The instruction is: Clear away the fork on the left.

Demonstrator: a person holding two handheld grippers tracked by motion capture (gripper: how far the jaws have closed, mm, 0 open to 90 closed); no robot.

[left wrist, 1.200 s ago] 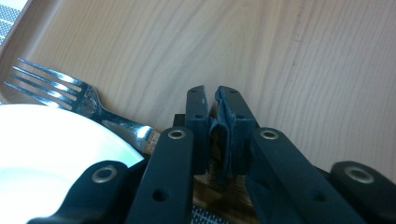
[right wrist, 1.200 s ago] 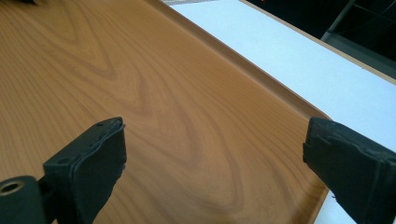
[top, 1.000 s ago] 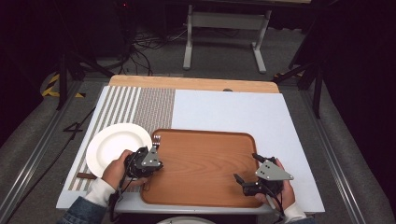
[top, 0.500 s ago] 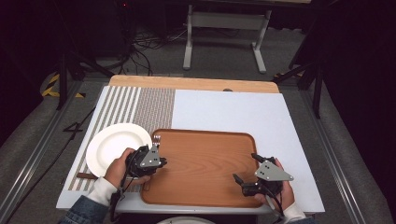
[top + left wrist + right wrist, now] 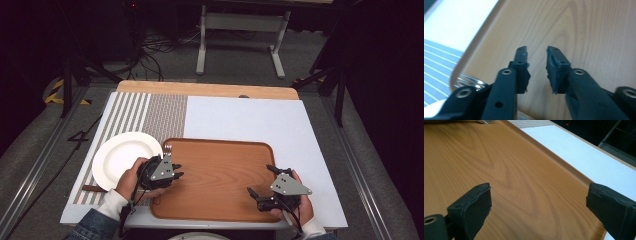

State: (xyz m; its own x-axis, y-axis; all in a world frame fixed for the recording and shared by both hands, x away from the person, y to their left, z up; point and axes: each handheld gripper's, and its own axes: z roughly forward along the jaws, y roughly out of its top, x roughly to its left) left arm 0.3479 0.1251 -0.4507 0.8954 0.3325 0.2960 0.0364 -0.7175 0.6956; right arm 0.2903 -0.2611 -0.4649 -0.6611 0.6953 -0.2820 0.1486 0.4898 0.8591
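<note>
Although both of my grippers are already over the wooden tray (image 5: 220, 177), neither holds anything, so I judge the work to be at an early stage. My left gripper (image 5: 176, 170) hovers at the tray's left end; its jaws stand parted with a narrow gap, and nothing but bare tray wood lies between them in the left gripper view. Just behind and to the outer side of the left jaw, the tines of a fork (image 5: 470, 81) rest at the tray's rounded corner, with the tine tips on the tray rim and the rest hidden under the gripper body. In the high view the fork (image 5: 167, 148) shows as a small bright piece at the tray's left far corner, just ahead of the gripper. My right gripper (image 5: 261, 181) is over the tray's right near part, jaws spread wide; between them lies empty tray surface, and beyond the outer jaw the tray rim (image 5: 564, 161) meets the white tabletop (image 5: 250, 117). A white plate (image 5: 122, 159) sits just outside the left gripper, on the striped placemat (image 5: 150, 112), touching or nearly touching the tray edge; I cannot tell which. A dark slim item lies near the plate's near edge, too small to identify. Judged from this layout: the tray carries nothing except the fork tips, and the grasp on the fork has not yet been made. Still to do: bring the left jaws onto the fork, close, and place it.
</note>
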